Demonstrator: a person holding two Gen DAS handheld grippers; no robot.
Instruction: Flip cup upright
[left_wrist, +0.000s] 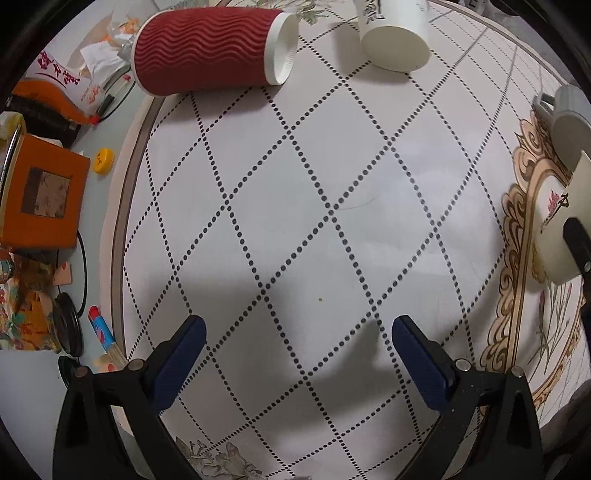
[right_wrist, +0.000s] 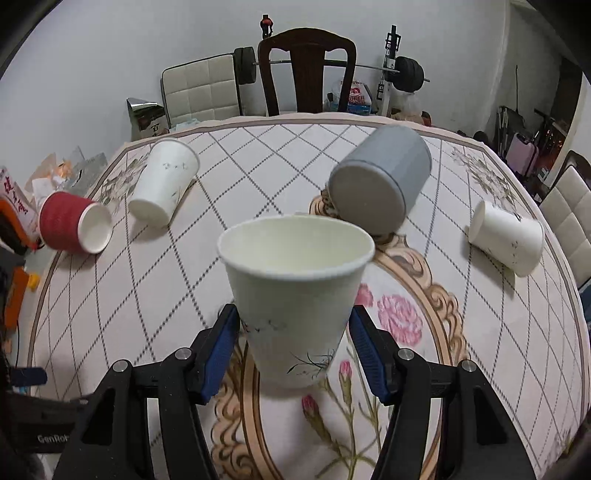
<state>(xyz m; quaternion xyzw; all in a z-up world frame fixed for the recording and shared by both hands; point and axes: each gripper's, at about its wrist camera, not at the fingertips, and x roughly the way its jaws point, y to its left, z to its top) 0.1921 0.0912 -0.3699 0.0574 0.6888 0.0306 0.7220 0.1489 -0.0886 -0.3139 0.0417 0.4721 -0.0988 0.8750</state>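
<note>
patterned table (right_wrist: 480, 369), toppled cups (right_wrist: 164, 182)

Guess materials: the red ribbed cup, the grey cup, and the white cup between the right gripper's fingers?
Red ribbed cup: likely paper with a corrugated sleeve, matte; wavy ridges, plain white rim.
Grey cup: looks like matte plastic or coated ceramic; faceted wall, thick flat base. Uncertain.
White cup in the right gripper: thin paper, matte, with a rolled lip and a printed plant motif.

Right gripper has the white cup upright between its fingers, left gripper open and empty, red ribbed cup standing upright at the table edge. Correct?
Not quite. The red ribbed cup lies on its side, as the left wrist view shows. The rest holds: the right gripper has the white cup upright between its fingers, and the left gripper is open and empty.
</note>
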